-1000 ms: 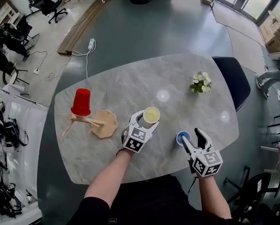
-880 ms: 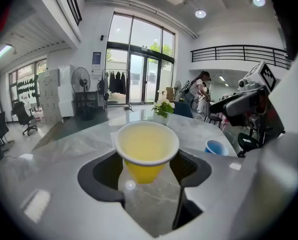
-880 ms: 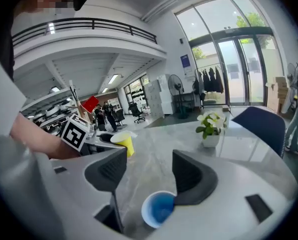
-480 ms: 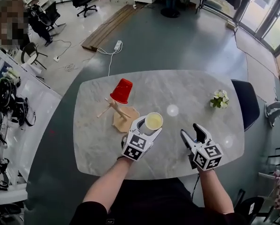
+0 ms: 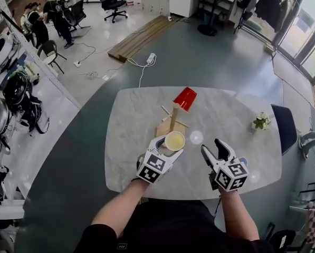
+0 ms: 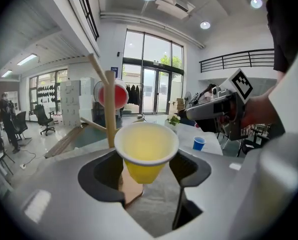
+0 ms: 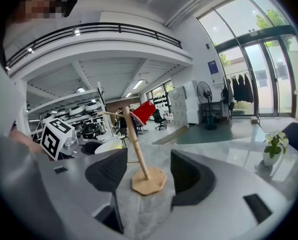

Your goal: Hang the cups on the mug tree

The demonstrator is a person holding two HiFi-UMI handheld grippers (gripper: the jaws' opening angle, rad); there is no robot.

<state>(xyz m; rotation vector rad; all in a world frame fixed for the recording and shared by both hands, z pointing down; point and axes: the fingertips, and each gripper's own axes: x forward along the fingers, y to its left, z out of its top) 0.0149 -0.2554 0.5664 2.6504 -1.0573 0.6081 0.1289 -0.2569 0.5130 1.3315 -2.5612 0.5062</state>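
Note:
My left gripper (image 5: pixel 169 144) is shut on a yellow paper cup (image 5: pixel 174 140), held upright above the table with its mouth up; the cup (image 6: pixel 146 151) sits between the dark jaws of the left gripper (image 6: pixel 148 168). Just beyond it stands the wooden mug tree (image 5: pixel 172 121), with a red cup (image 5: pixel 185 98) hung on an upper peg. My right gripper (image 5: pixel 216 151) is open and holds nothing. Its view looks at the mug tree (image 7: pixel 135 144) and the red cup (image 7: pixel 145 111). A small blue cup (image 6: pixel 199 143) stands on the table near the right gripper, mostly hidden in the head view.
The grey marble table (image 5: pixel 131 141) also carries a small pot of white flowers (image 5: pixel 261 121) at its right side. A dark chair (image 5: pixel 286 130) stands past the right edge. Shelves with gear line the left wall.
The left gripper with the yellow cup has come closer to the mug tree. The right gripper has left the blue cup, which now stands to its right. The head view has shifted.

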